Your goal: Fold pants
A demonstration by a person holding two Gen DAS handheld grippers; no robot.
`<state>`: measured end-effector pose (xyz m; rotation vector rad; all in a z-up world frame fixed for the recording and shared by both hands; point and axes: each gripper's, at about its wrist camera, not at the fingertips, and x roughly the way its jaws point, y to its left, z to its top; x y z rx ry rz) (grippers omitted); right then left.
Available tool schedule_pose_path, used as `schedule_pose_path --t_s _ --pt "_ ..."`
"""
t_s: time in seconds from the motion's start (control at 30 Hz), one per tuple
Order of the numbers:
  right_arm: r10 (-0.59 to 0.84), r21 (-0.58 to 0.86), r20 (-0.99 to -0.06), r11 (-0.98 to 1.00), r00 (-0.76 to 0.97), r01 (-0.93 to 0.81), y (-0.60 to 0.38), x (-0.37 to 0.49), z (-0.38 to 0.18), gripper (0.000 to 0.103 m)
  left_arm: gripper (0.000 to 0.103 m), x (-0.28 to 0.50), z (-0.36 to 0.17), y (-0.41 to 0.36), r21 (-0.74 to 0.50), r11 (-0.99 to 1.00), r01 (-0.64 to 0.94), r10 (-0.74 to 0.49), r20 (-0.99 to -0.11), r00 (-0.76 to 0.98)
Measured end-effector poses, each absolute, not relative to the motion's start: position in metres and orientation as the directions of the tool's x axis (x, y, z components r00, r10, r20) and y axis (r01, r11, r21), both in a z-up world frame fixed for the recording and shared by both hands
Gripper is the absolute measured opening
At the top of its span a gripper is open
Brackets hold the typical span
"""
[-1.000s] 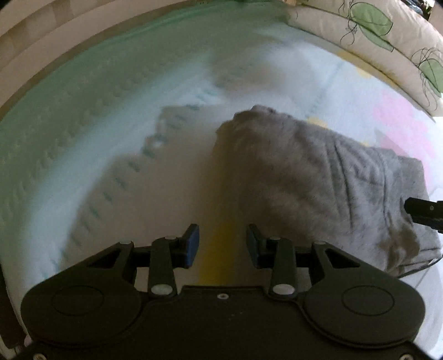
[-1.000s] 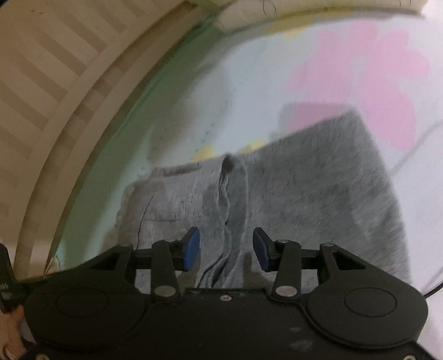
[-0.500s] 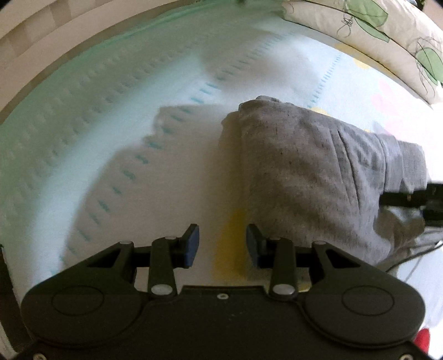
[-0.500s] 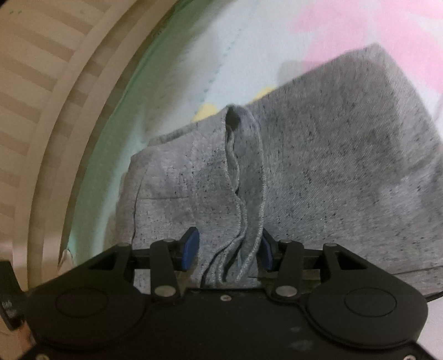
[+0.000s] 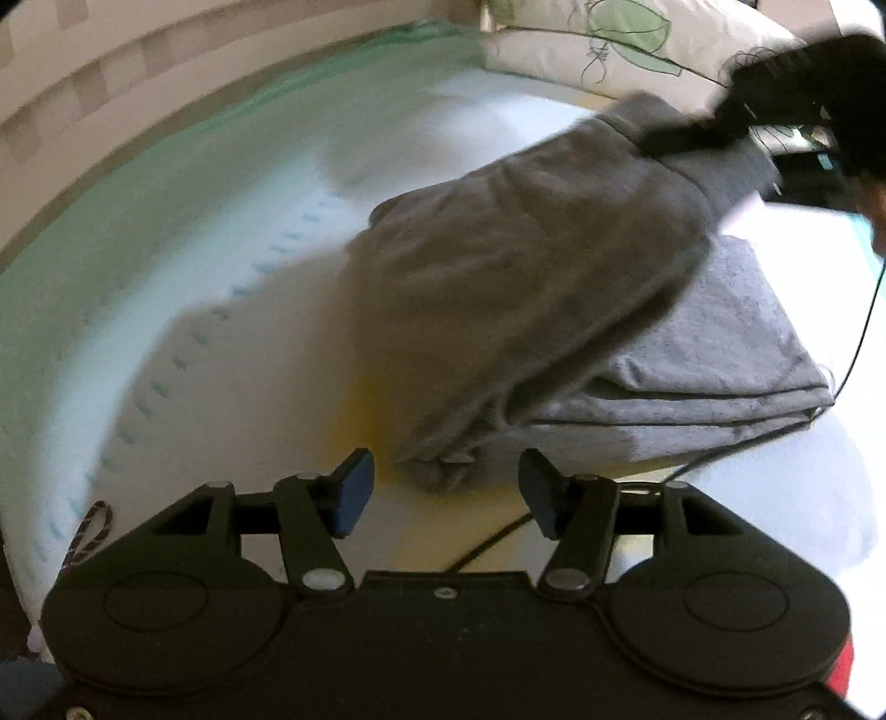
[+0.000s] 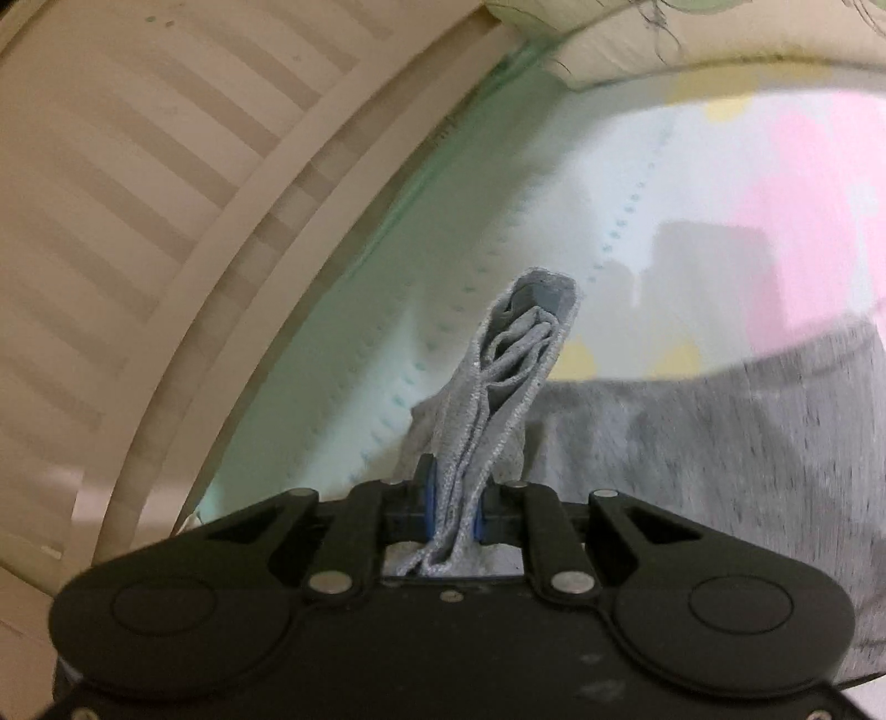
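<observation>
Grey pants [image 5: 554, 277] on the bed [image 5: 194, 266], part folded; lower layers lie flat at the bed's near side, one flap lifted off them and slanting up toward the far right.

Right tool [image 6: 451, 509]: jaws just closed, now clamped on a bunched hem of the pants [image 6: 498, 387], several stitched edges pinched between the blue pads and standing up past them. In the left view it shows as a dark blurred shape [image 5: 775, 94] at the flap's raised end.

Left tool [image 5: 443, 487]: jaws just widened, now well apart, nothing held; a rumpled corner of the pants sits in front of the gap, not touching the pads.

Edges: sheet bare to the left of the pants as far as the green border; pillow [image 5: 609, 39] with leaf print at the far end; striped wall [image 6: 138, 194] beyond the bed. Thin black cable [image 5: 720, 448] runs under the folded edge.

No readable writing.

Versus a second ago: pants then lay flat, right tool open over the hem.
</observation>
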<state>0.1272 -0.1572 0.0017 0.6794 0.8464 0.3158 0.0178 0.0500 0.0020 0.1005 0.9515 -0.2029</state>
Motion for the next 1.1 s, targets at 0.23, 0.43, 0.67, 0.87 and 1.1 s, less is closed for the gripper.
schedule_pose_path --t_s 0.23,0.43,0.67,0.87,1.1 --pt "0.511 0.653 -0.563 0.756 0.649 -0.029 -0.156 0.117 0.023 0.014 0.073 0.025 -0.020 0.016 0.079 0.982 0.173 -0.040 -0.804 0.593" --pt "0.513 0.653 -0.536 0.755 0.671 -0.056 -0.162 0.106 0.041 0.013 0.073 0.043 -0.038 0.013 0.132 0.987 0.088 0.058 -0.818 0.572" --pt "0.462 0.649 -0.495 0.760 0.736 -0.041 -0.194 0.089 0.061 0.013 0.076 0.054 -0.057 0.031 0.077 0.997 0.021 0.055 -0.851 0.522" --pt "0.350 0.581 -0.602 0.809 0.718 0.093 -0.234 0.065 0.031 0.013 0.076 0.058 -0.058 0.043 -0.002 1.000 0.009 -0.006 -0.867 0.498" --pt "0.261 0.480 -0.791 0.825 0.554 0.297 -0.262 0.055 -0.069 0.013 0.076 0.059 -0.058 0.045 -0.018 0.999 0.040 -0.035 -0.875 0.483"
